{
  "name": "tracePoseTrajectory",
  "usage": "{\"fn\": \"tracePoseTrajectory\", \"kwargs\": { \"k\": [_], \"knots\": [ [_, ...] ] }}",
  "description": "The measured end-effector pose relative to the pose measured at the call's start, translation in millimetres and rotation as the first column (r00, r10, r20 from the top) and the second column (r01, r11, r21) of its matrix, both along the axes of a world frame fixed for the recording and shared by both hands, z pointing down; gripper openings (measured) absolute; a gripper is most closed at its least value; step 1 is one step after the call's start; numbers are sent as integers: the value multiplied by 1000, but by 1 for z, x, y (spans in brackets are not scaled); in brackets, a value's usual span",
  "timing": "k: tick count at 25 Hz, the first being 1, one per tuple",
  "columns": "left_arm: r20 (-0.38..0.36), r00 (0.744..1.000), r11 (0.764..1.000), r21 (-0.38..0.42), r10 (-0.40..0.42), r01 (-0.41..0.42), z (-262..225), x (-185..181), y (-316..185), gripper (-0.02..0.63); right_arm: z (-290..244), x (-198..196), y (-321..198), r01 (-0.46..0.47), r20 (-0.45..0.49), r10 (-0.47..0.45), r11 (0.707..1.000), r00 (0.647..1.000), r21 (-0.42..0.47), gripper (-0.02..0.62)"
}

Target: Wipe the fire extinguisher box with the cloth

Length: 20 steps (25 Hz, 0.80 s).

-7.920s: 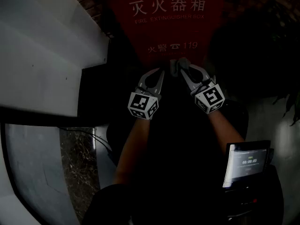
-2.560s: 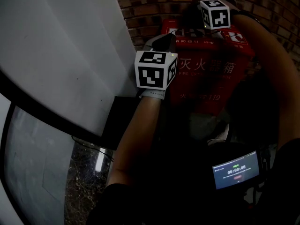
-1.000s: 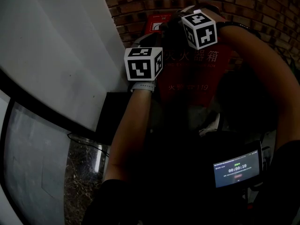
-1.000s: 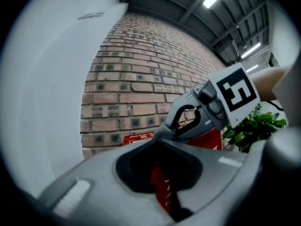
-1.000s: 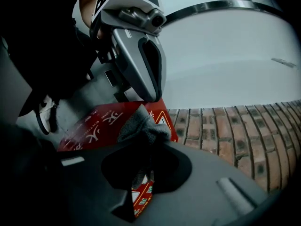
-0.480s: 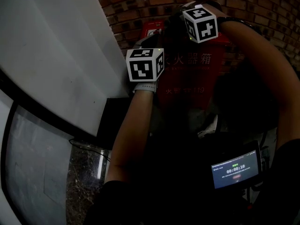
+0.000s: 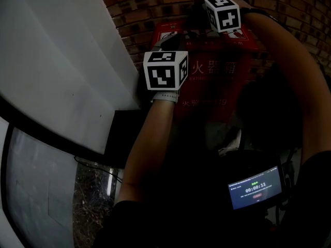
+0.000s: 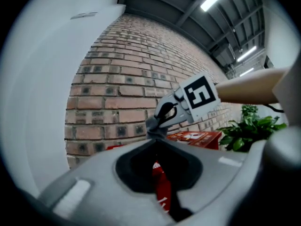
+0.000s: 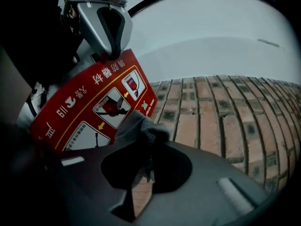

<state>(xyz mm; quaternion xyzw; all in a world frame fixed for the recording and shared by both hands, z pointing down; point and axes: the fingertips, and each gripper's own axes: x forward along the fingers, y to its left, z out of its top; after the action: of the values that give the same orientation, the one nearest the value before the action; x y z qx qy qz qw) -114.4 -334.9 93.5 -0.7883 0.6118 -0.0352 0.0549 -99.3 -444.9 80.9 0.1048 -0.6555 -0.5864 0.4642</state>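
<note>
Currently right hand-held gripper [image 9: 146, 143] clamps cloth [image 9: 142, 125] atop upright fire extinguisher box [image 7: 217, 84]; left hand-held gripper [image 8: 155, 139] closed, empty.

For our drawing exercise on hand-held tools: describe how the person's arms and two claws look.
Both the left claw and right claw are grey moulded plastic, two curved fingers with dark inner linings. Each carries a white cube of black square markers. The forearms are bare; a pale strap wraps the left wrist.
</note>
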Motion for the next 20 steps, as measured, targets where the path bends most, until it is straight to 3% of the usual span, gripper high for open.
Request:
{"fn": "tracePoseTrajectory", "kwargs": {
  "k": [11, 20],
  "knots": [
    [11, 1000, 999, -19, 29, -29, 10, 3, -11, -1, 38, -19, -56, -27, -82, 30, 999, 996, 41, 33],
    [27, 999, 1000, -13, 18, -18, 13, 2, -13, -2, 50, -19, -45, 18, -96, -15, 999, 995, 28, 32]
  ]
}}
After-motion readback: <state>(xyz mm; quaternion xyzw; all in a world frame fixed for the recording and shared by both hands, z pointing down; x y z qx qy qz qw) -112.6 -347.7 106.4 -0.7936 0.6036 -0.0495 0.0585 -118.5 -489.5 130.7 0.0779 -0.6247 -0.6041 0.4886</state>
